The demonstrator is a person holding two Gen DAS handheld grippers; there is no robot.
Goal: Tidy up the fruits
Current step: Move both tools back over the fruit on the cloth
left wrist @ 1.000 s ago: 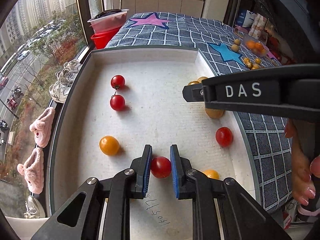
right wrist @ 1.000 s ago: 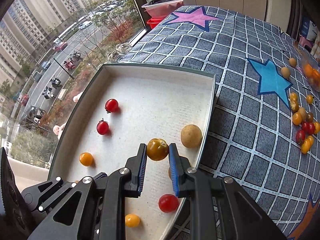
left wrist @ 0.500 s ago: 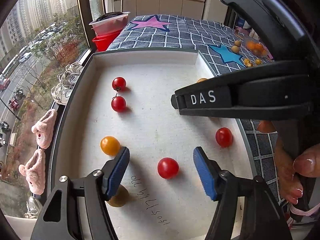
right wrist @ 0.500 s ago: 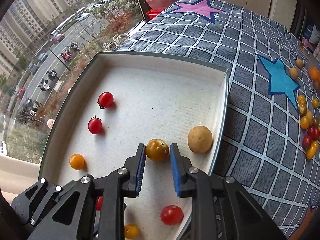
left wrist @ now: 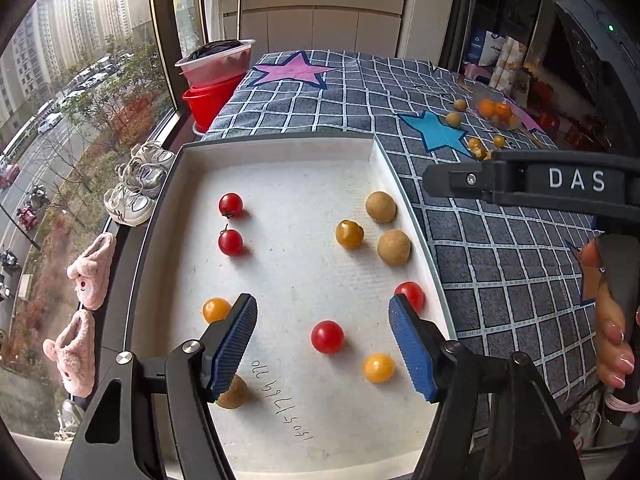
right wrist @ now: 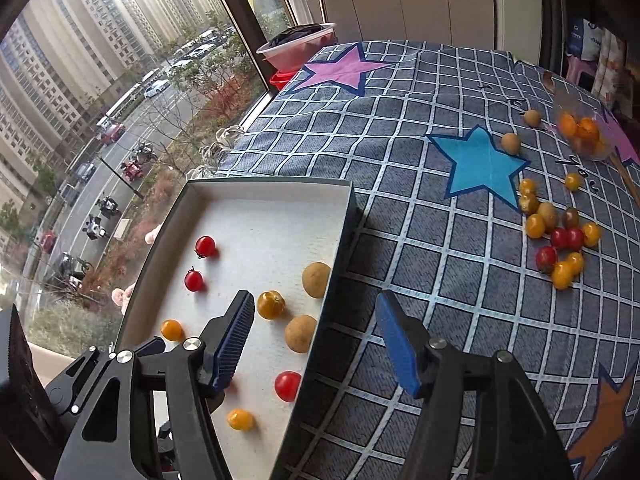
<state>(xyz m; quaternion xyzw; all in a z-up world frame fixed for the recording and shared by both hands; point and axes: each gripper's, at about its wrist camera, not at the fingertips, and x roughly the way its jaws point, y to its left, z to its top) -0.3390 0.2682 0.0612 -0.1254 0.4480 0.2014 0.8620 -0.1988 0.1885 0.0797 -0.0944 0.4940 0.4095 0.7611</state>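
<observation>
1. The left hand-held gripper (left wrist: pixel 323 344) hung over the near part of the white tray (left wrist: pixel 280 152) with its jaws well apart and gripping nothing; a red cherry tomato (left wrist: pixel 327 337) lay on the tray floor between them, touching neither pad.
2. The right hand-held gripper (right wrist: pixel 316 334) straddled the tray's right wall, its jaws opening and empty, with one blue pad above the tray and the other above the checked cloth (right wrist: pixel 400 128).
3. An amber tomato (right wrist: pixel 271 304) lay free on the tray just beside the right hand-held gripper's pad over the tray, near two tan round fruits (right wrist: pixel 316 279) along the right wall.
4. Two red tomatoes (left wrist: pixel 230 205) sat toward the tray's left side, and orange ones near its front.
5. A loose cluster of tomatoes (right wrist: pixel 560 240) lay on the cloth near the tabletop's right edge, well apart from the tray.
</observation>
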